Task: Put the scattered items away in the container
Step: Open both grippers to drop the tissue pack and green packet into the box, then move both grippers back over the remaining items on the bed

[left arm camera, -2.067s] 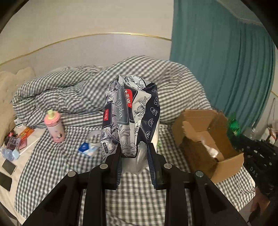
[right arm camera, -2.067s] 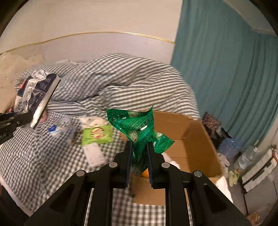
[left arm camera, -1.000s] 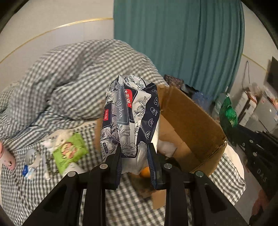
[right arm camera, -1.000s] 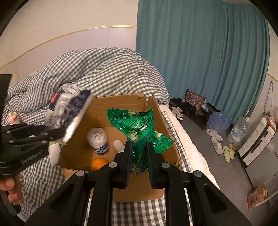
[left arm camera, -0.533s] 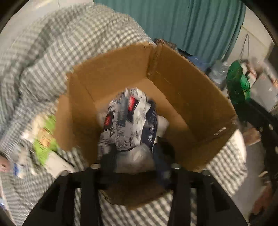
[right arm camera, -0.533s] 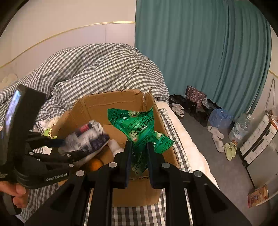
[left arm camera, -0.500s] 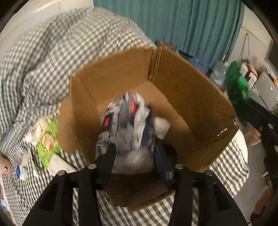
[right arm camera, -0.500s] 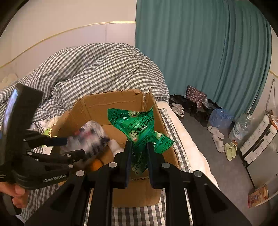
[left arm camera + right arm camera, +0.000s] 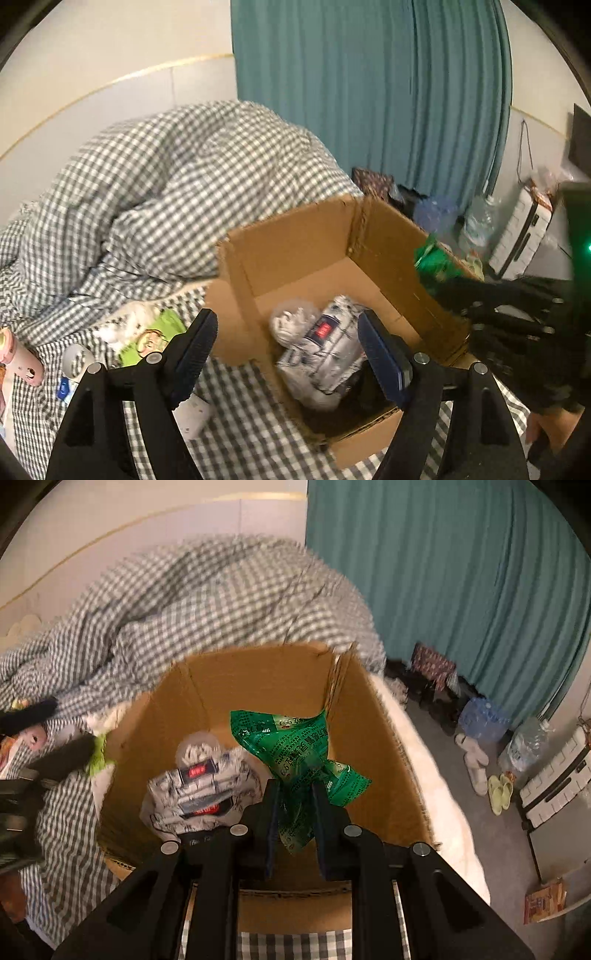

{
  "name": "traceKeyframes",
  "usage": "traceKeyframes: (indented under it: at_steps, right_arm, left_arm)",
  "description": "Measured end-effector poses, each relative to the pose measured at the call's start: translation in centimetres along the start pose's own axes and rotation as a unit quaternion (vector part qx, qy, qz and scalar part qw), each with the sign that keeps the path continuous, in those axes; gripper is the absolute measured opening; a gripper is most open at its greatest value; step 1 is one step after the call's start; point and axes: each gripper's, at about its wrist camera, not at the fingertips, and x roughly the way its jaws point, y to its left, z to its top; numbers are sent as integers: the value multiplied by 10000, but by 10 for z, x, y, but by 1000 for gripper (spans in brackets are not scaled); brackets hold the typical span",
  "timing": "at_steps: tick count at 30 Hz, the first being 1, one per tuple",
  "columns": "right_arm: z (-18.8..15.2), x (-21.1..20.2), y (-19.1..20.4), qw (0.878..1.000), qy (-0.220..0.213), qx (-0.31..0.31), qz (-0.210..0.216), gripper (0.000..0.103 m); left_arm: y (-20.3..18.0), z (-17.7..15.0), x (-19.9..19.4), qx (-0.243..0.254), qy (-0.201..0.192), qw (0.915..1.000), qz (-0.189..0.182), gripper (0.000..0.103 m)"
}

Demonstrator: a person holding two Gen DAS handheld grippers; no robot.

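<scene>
The left gripper (image 9: 286,343) has its jaws spreading apart over the near corner of the cardboard box (image 9: 295,236), and nothing is pinched between them; the grey-and-white floral packet (image 9: 325,347) lies loose below, inside the box. That packet is a crumpled soft plastic pack printed with dark flower outlines and a small red label, slumped on its side against a clear round tub (image 9: 291,319) with white stuff in it.

The right gripper (image 9: 295,794) is clamped tight on a green foil packet (image 9: 295,746), held above the open box. The green packet is glossy, creased and twisted where the pads squeeze it, covered in fine dark print, its upper end flaring out like a fan and a corner sticking out to the right.

The box is plain brown, flaps up, sitting on a grey-and-white checked bedsheet (image 9: 240,424). A heaped checked duvet (image 9: 166,184) rises behind it. To the left of the box, on the sheet, lie a light green pouch (image 9: 155,332), a roll of tape (image 9: 75,360), a white flat packet (image 9: 192,413) and a pink bottle (image 9: 20,360). A teal curtain (image 9: 369,92) hangs beyond the bed, with slippers (image 9: 498,792) and water jugs (image 9: 480,720) on the floor beneath it.
</scene>
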Motion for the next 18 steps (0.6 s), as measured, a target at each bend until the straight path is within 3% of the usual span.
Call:
traceKeyframes:
  at_steps: [3,5,6,9,12,18]
  right_arm:
    - [2,15,8,9995,326,-26,5,29]
    - [2,17,12,9992,390,-36,-112,74]
    - [2,16,16,9992,349,-64,-164,81]
    - [6,1,26,9994,-30,-129,-309,84]
    - [12,-26,42,9959,-711,-240,-509,95]
    - [25,-86,85,9754,-2057,-440,-660,103]
  left_arm:
    - [11,-1,-10,-36,-71,10000,44,82]
    - [20,-2,-14,-114,-87,9999,23,83]
    - [26,-2,-17,-185,-87,9998,18,83]
    - [43,-5,-22,-336,-126,9993,53,83]
    - [60,-10,-30,-466,-204,9986,154,83]
    - [97,-21,-56,-696,-372,9960,430,88]
